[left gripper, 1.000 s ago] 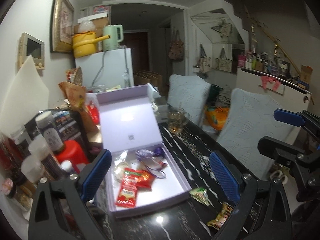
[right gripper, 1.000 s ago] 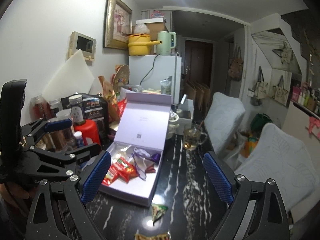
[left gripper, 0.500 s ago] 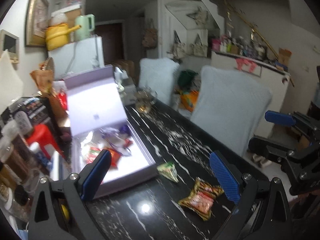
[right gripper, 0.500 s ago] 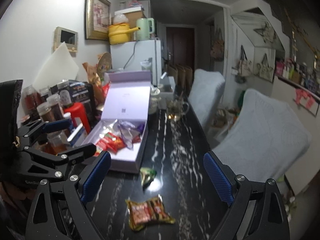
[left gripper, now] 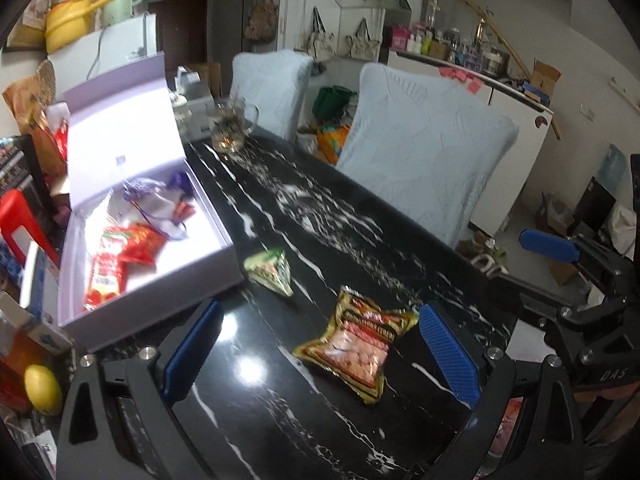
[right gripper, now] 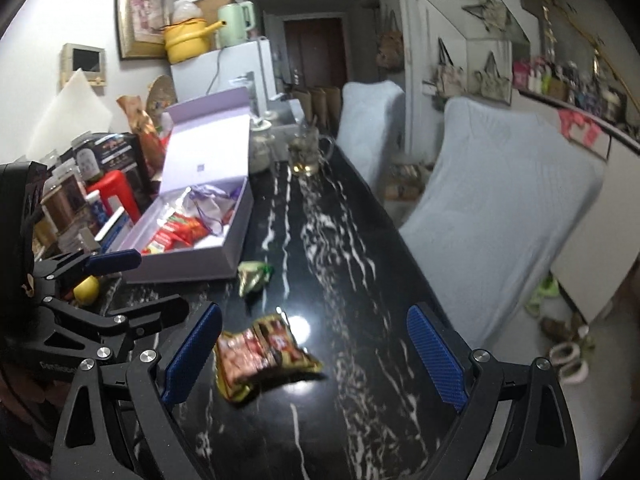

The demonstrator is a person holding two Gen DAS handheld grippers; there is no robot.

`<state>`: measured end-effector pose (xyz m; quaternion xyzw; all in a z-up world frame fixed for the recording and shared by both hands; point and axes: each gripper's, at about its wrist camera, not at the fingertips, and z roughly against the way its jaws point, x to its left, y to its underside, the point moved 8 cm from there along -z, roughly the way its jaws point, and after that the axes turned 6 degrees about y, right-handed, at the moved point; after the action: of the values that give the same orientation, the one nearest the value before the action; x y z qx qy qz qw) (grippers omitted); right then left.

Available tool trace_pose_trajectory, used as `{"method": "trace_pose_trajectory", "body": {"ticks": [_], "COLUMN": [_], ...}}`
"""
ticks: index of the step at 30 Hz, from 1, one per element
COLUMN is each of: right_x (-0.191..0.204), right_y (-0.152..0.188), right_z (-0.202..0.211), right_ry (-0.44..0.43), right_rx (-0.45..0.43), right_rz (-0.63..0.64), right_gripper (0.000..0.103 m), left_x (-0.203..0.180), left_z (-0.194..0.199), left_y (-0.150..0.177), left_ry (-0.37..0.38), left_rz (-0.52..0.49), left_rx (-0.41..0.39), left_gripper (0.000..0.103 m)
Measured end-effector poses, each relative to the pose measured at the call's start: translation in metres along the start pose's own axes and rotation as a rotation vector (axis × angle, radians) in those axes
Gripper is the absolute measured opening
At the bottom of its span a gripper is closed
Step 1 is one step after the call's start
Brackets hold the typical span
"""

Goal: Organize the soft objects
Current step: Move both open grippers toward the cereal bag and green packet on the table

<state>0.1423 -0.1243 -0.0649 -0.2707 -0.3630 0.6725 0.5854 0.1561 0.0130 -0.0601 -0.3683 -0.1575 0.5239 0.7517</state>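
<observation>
Both grippers agape above red-gold snack packet point(left gripper: 356, 350) on black table point(left gripper: 304, 432)

The table point(left gripper: 360, 240) is glossy black stone with white veins (a lamp glares off it), the snack packet point(left gripper: 356, 344) shiny crinkled foil, the lavender box point(left gripper: 160, 280) matt card, the mug point(left gripper: 230, 126) clear glass.

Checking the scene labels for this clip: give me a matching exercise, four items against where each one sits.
1. gold and red snack packet
2. green triangular packet
3. clear glass mug
4. purple drawstring pouch

A. inside the open lilac box
B. on the black marble table, beside the box's front corner
C. far end of the table
D. table, nearest both grippers

1-D, 2-B, 3-C, 4-A
</observation>
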Motion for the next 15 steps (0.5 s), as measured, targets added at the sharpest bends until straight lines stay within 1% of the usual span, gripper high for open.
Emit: {"method": "trace_pose_trajectory", "body": {"ticks": [5, 10, 15], "right_x": [-0.006, -0.015, -0.03], "right_y": [0.023, 0.037, 0.047], "right_z": [-0.01, -0.016, -0.021], "right_ry": [0.0, -0.008, 0.018], "right_rx": [0.045, 0.067, 0.088], "right_rz": [-0.029, -0.073, -0.102], "right_gripper": [0.095, 0.095, 0.095], "left_x": [-0.007, -0.016, -0.023], "left_z": [-0.018, -0.036, -0.054], "left_y": [0.014, 0.025, 0.03], "left_ry": [0.012, 0.043, 0.051], "left_rz": [-0.021, -0.038, -0.065], "left_rx": [0.049, 0.09, 0.122], "left_gripper": [0.1, 0.1, 0.1]}}
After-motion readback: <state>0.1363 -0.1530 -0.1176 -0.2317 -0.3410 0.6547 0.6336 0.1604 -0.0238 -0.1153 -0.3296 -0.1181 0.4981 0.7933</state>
